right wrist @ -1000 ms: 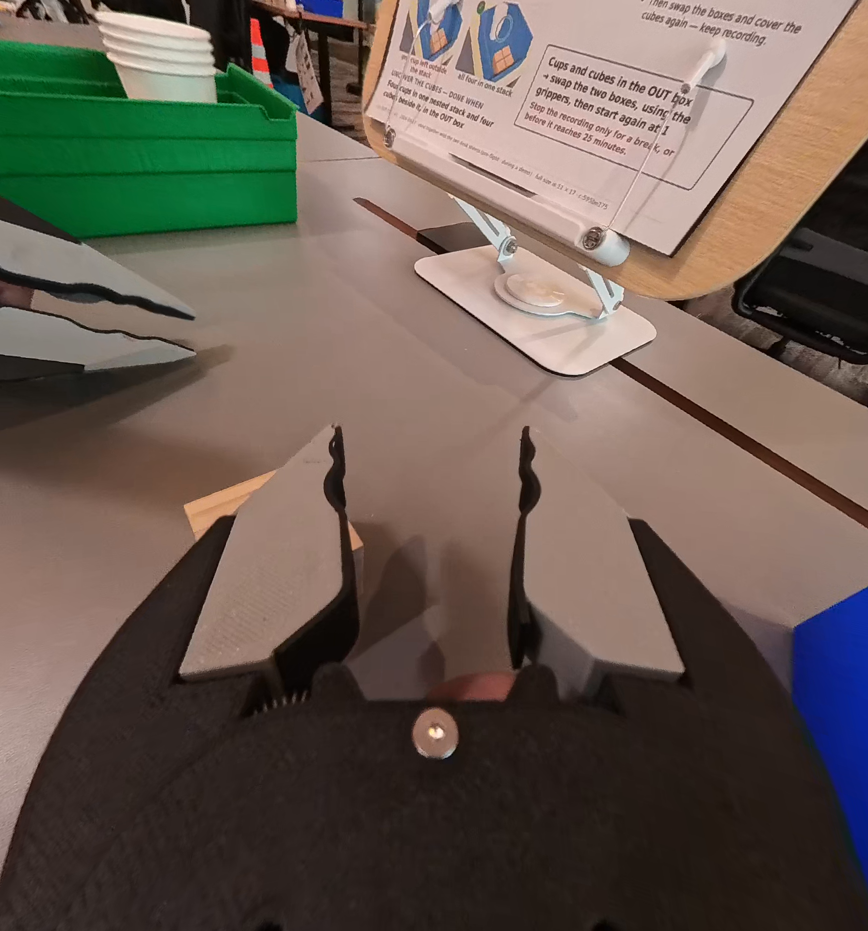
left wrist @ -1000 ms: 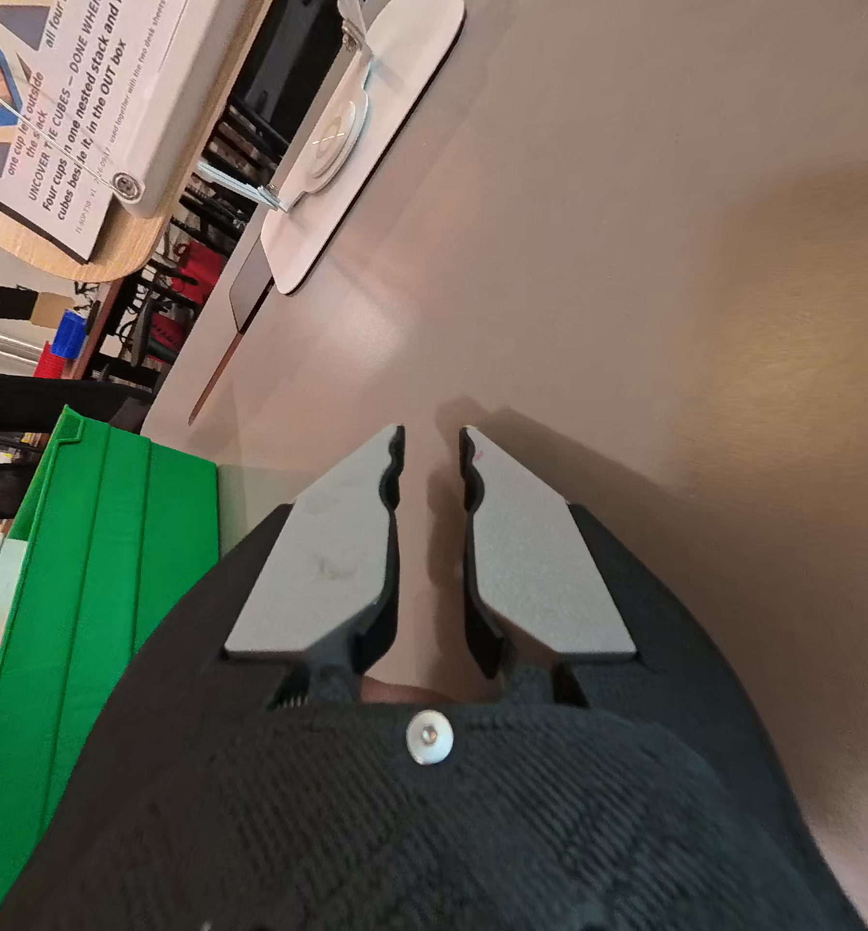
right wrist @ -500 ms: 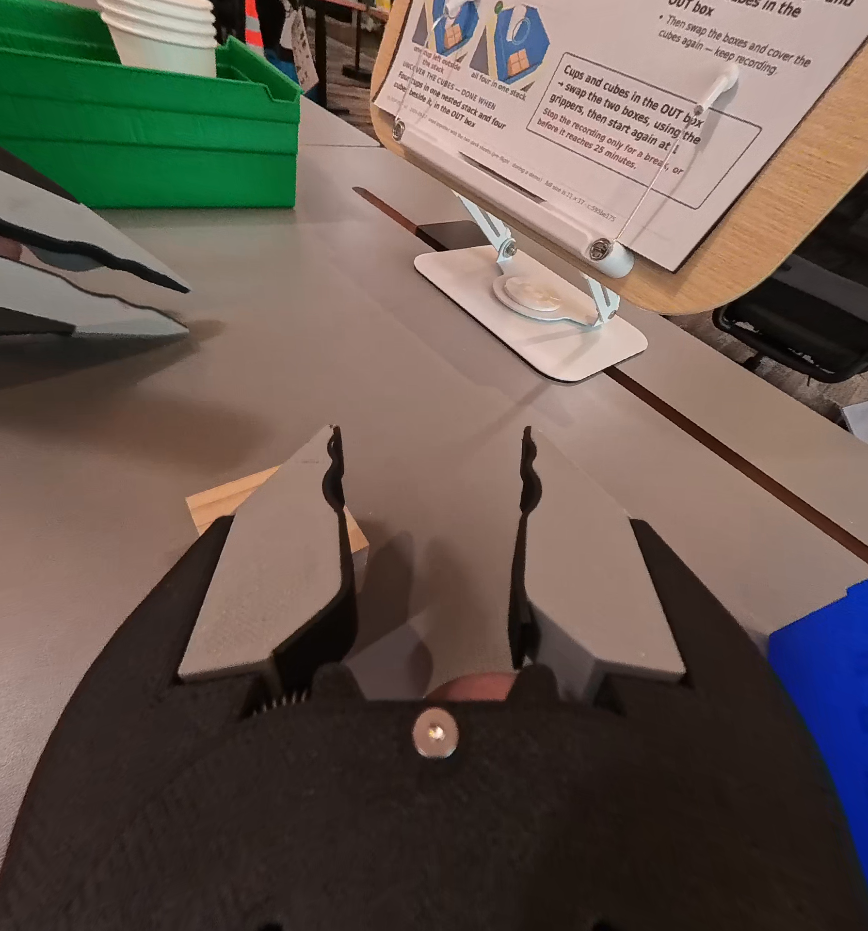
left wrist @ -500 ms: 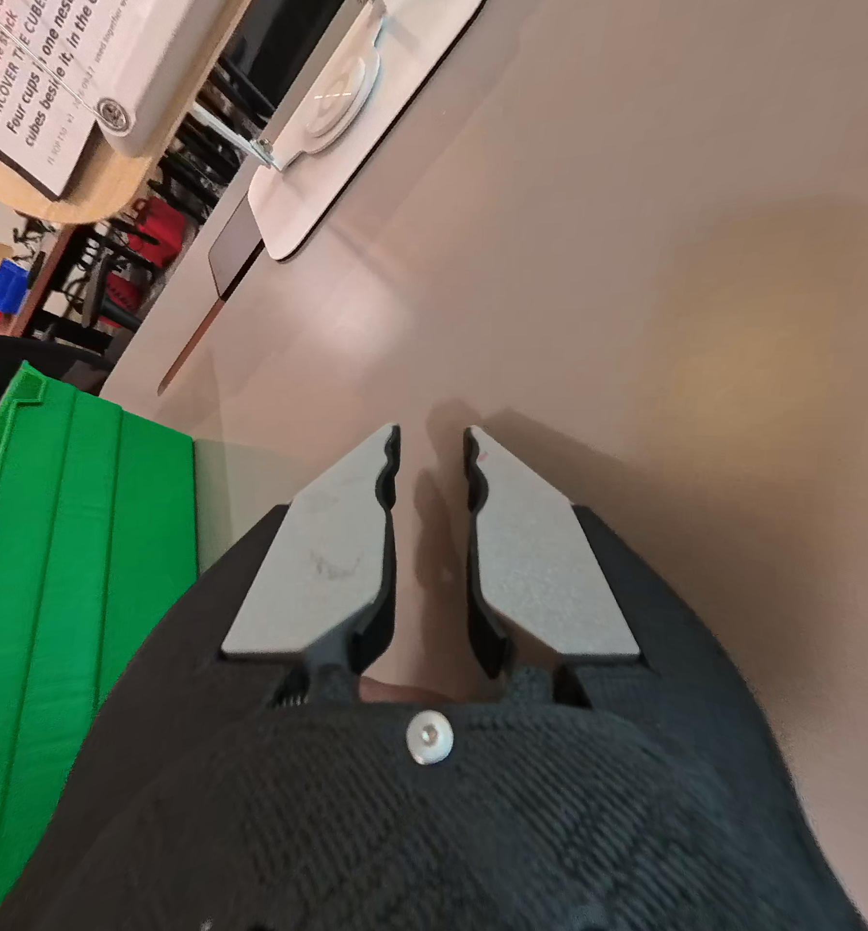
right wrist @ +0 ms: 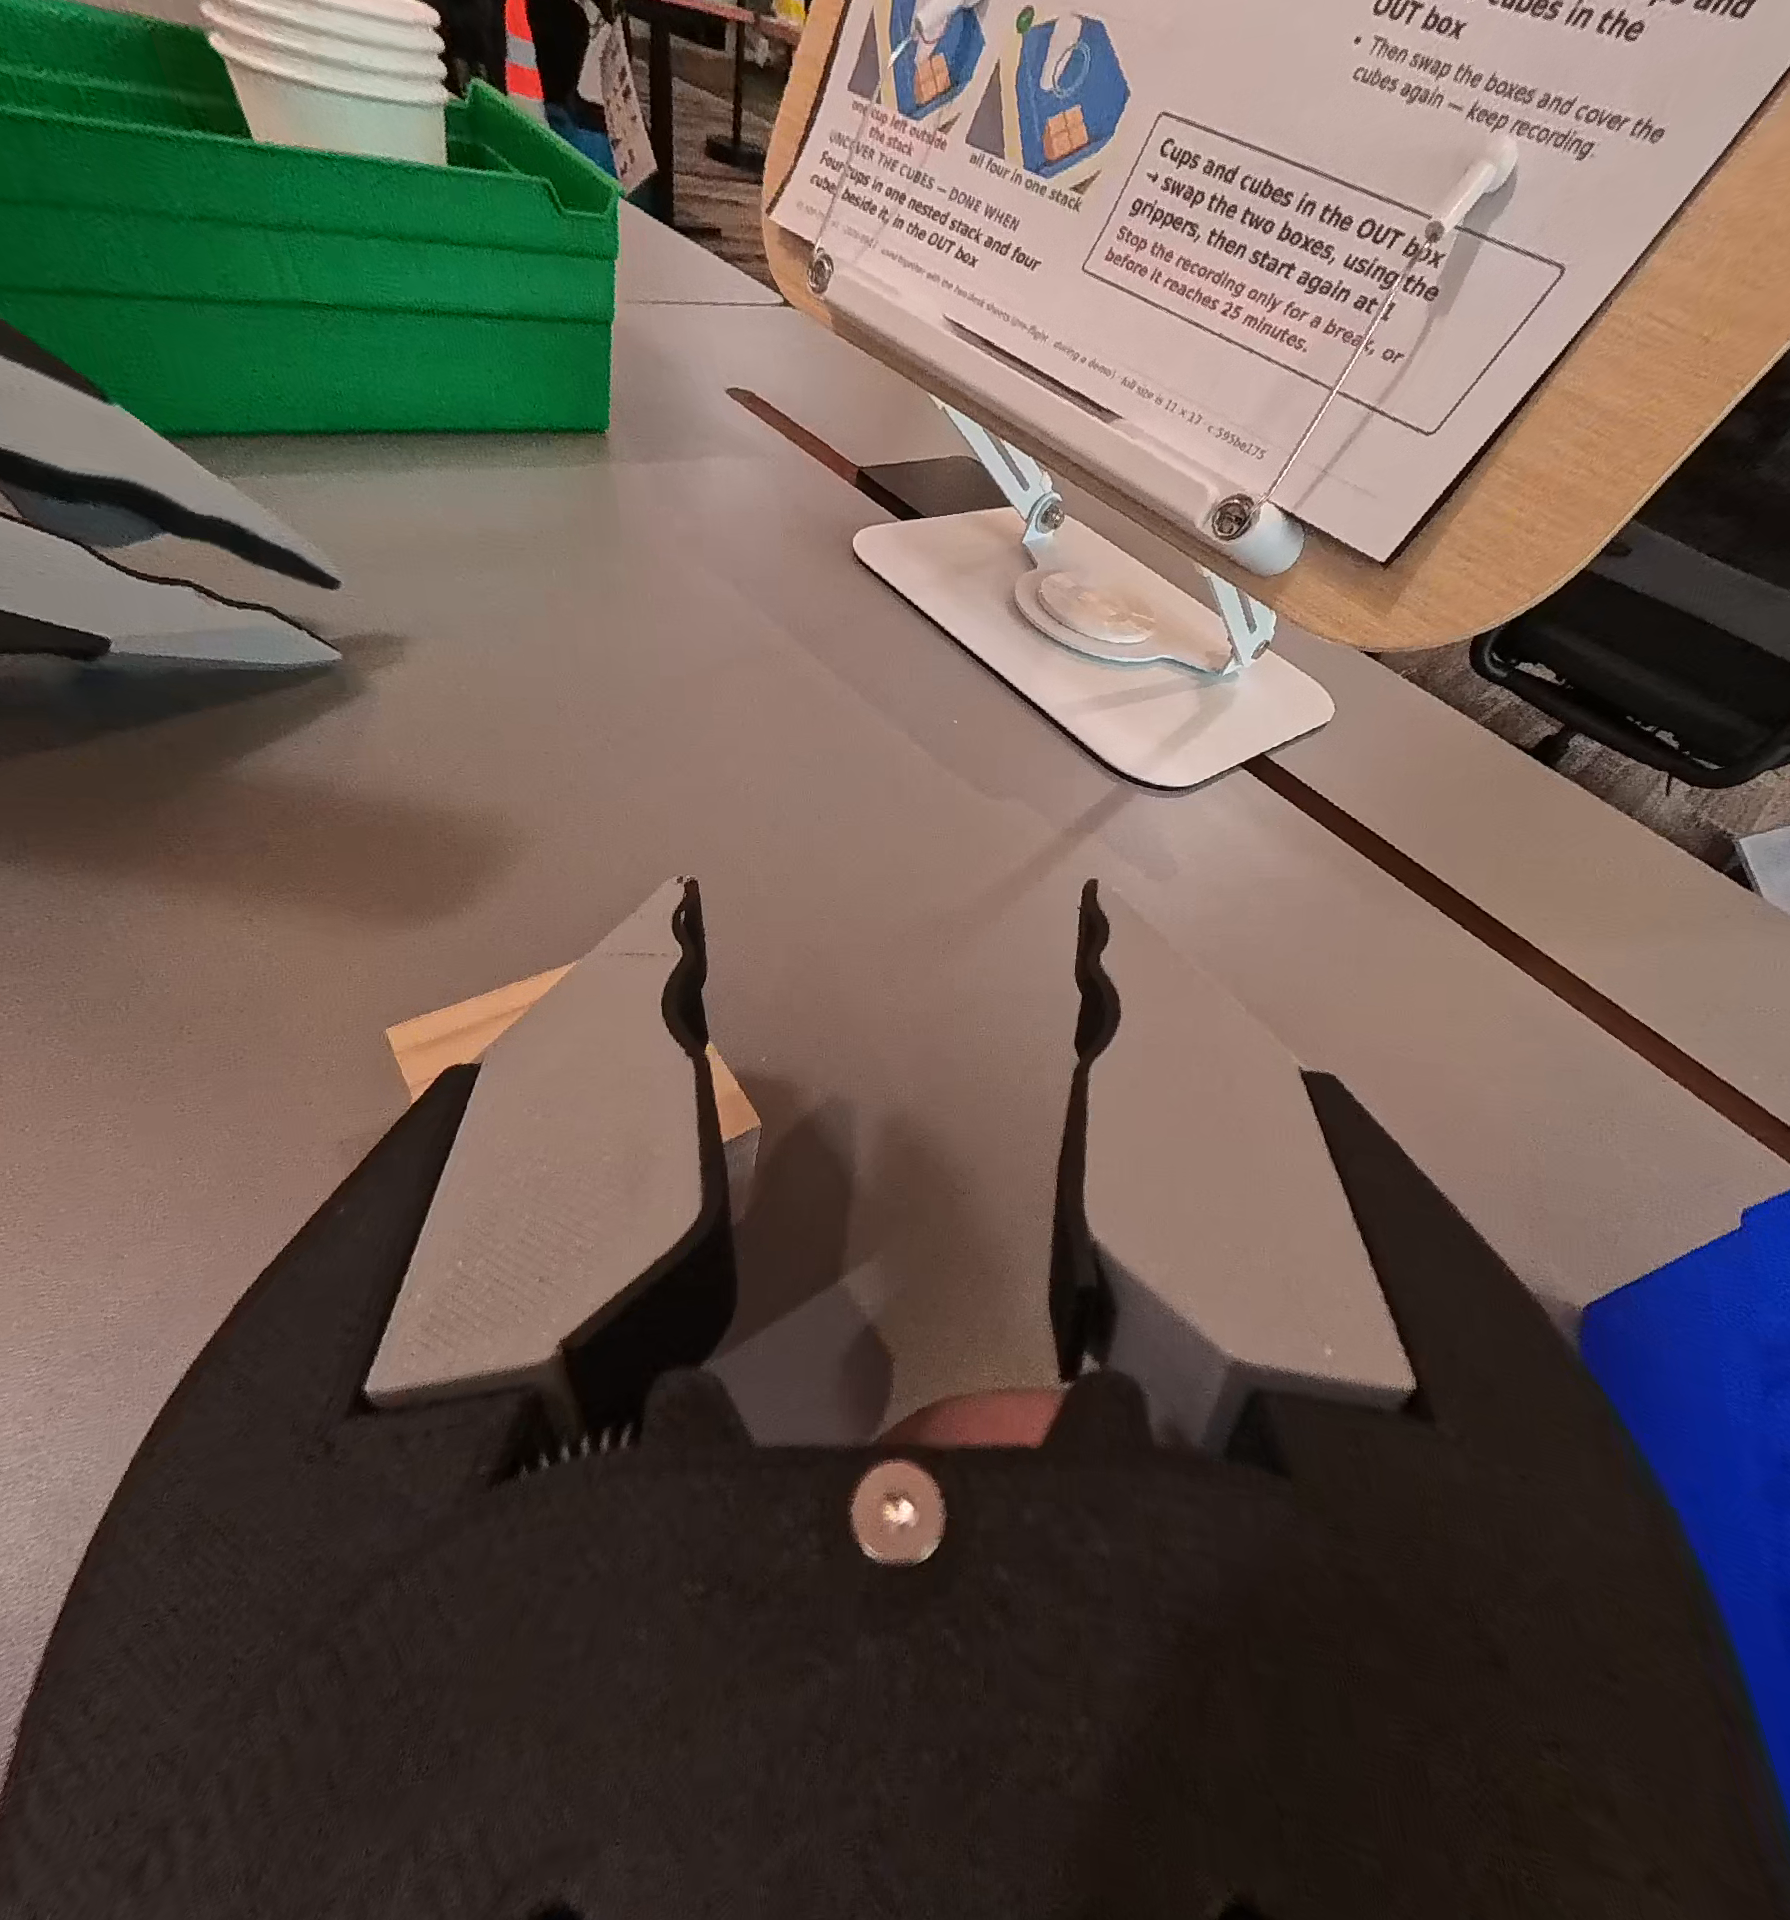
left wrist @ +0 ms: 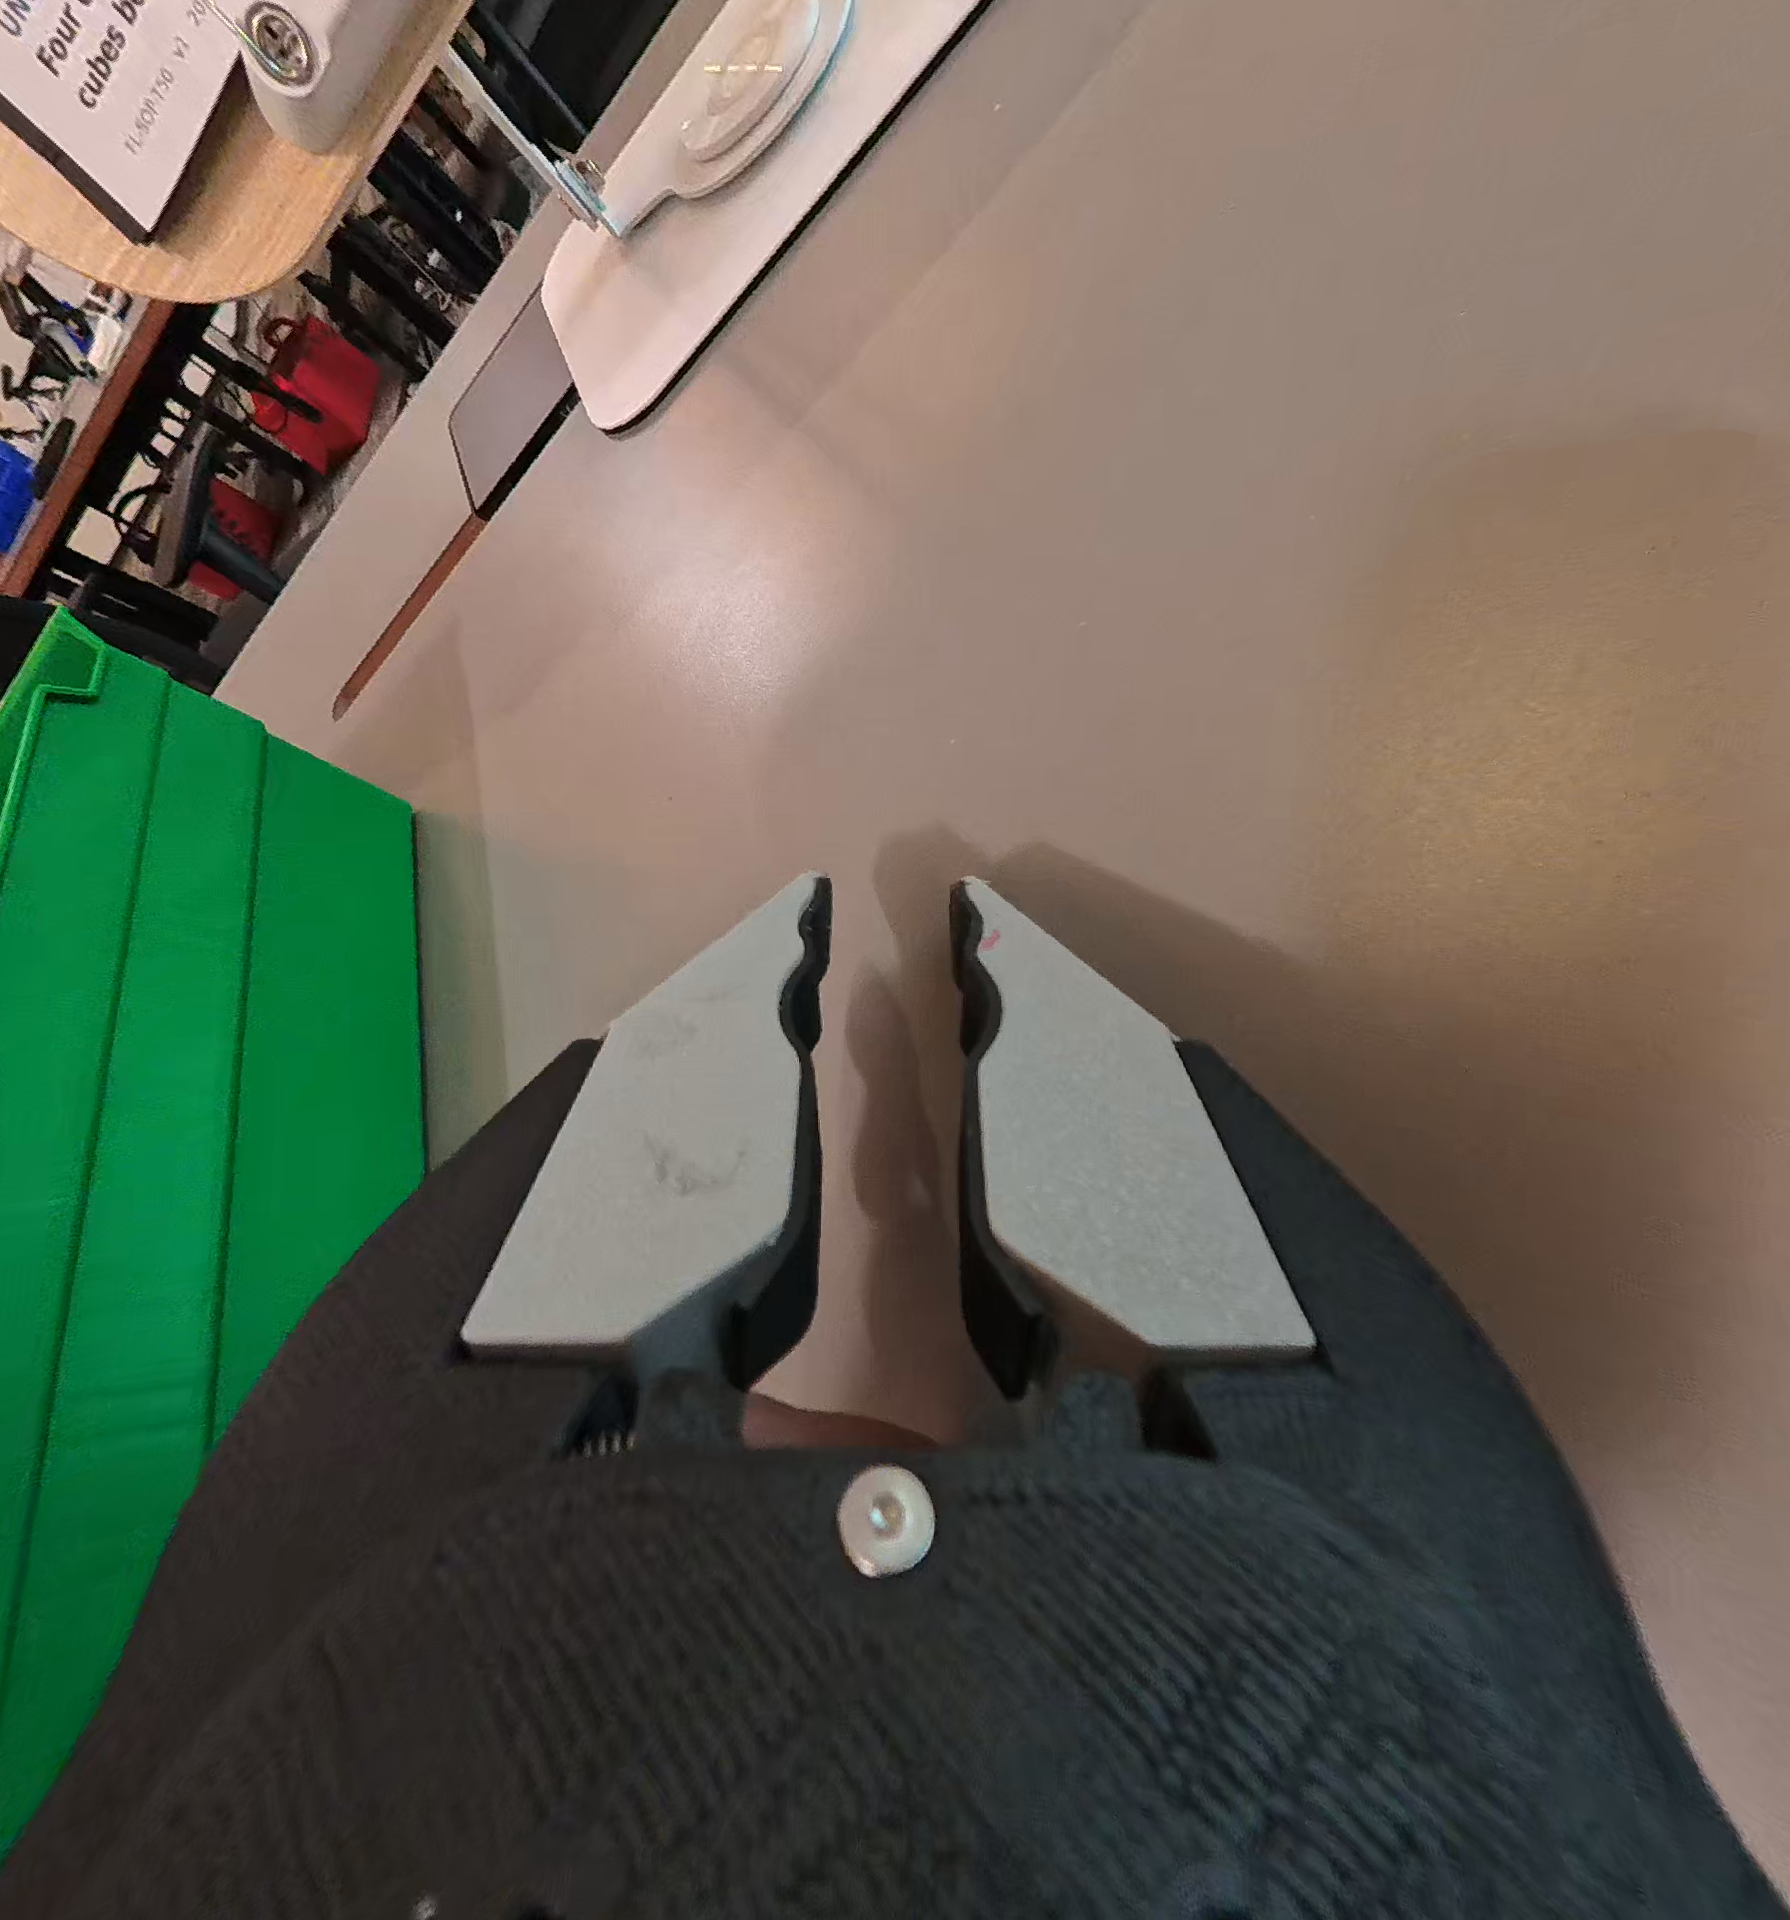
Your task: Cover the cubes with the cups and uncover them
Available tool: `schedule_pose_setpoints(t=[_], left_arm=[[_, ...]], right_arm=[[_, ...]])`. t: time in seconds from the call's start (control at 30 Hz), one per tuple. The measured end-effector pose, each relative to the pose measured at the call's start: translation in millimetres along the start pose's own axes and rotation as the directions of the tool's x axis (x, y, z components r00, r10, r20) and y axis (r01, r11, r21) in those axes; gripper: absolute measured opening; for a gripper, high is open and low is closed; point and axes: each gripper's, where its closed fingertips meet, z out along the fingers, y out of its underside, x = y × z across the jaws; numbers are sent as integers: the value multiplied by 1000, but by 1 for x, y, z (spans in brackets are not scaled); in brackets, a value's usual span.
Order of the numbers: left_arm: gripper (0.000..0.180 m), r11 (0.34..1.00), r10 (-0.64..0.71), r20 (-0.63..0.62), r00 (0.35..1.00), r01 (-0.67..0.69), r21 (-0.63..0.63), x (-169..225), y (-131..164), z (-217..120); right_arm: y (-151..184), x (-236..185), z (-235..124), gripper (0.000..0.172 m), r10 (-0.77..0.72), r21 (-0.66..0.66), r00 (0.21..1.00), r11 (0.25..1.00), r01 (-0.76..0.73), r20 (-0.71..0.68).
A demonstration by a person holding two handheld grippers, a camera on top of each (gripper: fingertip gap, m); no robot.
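Note:
My right gripper [right wrist: 886, 904] is open and holds nothing; only bare table shows between its fingers. A wooden cube [right wrist: 475, 1023] lies on the grey table [right wrist: 662, 675] under and behind its left finger, mostly hidden. A stack of white paper cups [right wrist: 335, 73] stands in the green bin [right wrist: 351, 312] at the far left. My left gripper [left wrist: 891, 899] is tilted sideways over bare table [left wrist: 1286, 520], its jaws a narrow gap apart with nothing between them. It also shows in the right wrist view [right wrist: 319, 613] at the left edge, empty.
A wooden instruction board [right wrist: 1286, 260] on a white stand [right wrist: 1109, 665] rises at the back right. A blue bin [right wrist: 1732, 1507] sits at the right edge. The green bin's side [left wrist: 143, 1091] lies close to my left gripper. A dark seam [right wrist: 1493, 935] crosses the table.
My left gripper has slid a little along the table by the green bin, its jaws staying narrowly apart. My right gripper has barely moved and stays open beside the cube.

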Motion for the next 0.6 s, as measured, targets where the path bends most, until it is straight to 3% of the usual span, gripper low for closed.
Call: schedule_pose_setpoints(t=[0.2,0.3,0.4,0.6], left_arm=[[13,999,-22,1,1000,22,-30,4,9,-10],[37,994,-106,15,994,106,-26,-2,16,-23],[41,971,-238,-34,971,237,-9,-5,23,-43],[43,946,-320,92,943,312,86,-86,18,-107]], right_arm=[[-2,0,-2,70,2,9,1000,1000,-2,0],[-3,0,-3,70,4,11,1000,1000,-4,0],[-4,-1,-4,69,5,16,1000,1000,-5,-1],[-4,-4,-3,70,-2,13,1000,1000,2,4]])
